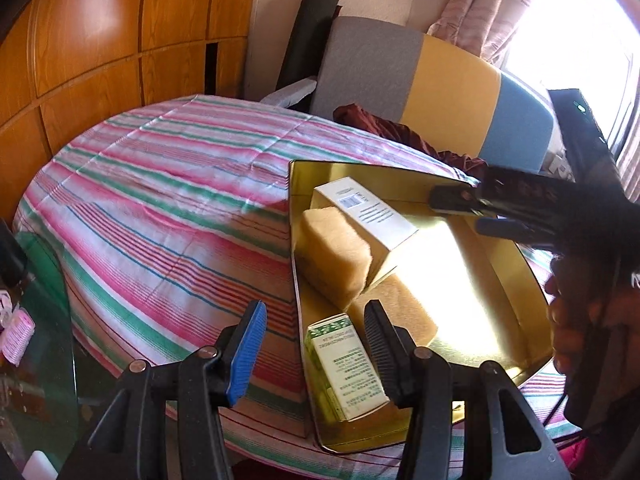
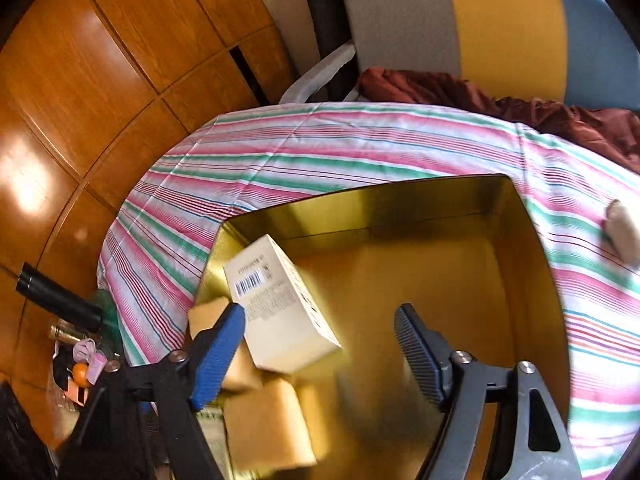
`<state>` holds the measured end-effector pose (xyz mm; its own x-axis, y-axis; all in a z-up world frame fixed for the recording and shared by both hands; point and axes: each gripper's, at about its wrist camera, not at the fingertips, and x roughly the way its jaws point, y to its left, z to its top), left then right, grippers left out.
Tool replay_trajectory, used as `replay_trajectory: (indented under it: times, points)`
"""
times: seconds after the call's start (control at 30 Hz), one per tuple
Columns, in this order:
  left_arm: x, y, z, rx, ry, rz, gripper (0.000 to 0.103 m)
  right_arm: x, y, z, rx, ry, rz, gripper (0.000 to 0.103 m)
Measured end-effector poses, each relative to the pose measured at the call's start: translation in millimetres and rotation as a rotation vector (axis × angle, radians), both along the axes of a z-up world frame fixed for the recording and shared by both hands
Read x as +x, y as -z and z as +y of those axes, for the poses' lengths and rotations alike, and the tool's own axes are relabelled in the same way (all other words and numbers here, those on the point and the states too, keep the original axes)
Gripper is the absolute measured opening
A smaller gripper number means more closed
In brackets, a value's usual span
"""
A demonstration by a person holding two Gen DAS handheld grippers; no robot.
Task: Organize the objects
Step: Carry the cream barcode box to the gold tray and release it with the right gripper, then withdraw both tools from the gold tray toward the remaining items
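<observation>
A gold tin (image 1: 484, 280) stands on the striped cloth (image 1: 160, 200). In it lie a white carton (image 1: 360, 216), two yellow sponges (image 1: 332, 256) and a green-and-white carton (image 1: 348, 372). My left gripper (image 1: 312, 350) is open and straddles the tin's near left wall, with the green carton under its black finger. My right gripper (image 1: 460, 214) reaches in from the right over the tin. In the right wrist view the right gripper (image 2: 320, 354) stands wide open above the tin (image 2: 440, 260). The white carton (image 2: 280, 308) leans tilted on a sponge (image 2: 268, 428), free of both pads.
A grey, yellow and blue cushion (image 1: 420, 80) and a dark red cloth (image 1: 384, 128) lie behind the table. Wooden panels (image 1: 100, 40) line the left. A glass side table (image 1: 44, 320) holds small items, a black bottle (image 2: 56, 298) among them. A beige object (image 2: 624, 232) lies on the cloth.
</observation>
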<state>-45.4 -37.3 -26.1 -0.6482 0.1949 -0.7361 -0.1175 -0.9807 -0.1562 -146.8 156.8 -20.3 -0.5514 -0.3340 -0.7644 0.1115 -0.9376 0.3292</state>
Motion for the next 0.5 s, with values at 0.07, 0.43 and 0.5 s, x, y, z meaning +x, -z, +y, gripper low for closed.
replay_trajectory:
  times: [0.07,0.43,0.5]
  points:
    - [3.4,-2.2,3.7,-0.003,0.009,0.008,0.051,11.2,-5.0,10.1,0.021,0.010,0.022,0.091]
    - [22.1,-13.2,33.8,-0.053,0.093,0.052,0.051,69.1,-24.6,93.4,0.108,0.131,0.097,0.103]
    - [24.0,-14.7,40.2,-0.060,0.110,0.056,0.051,76.5,-27.3,113.9,0.120,0.166,0.100,0.103]
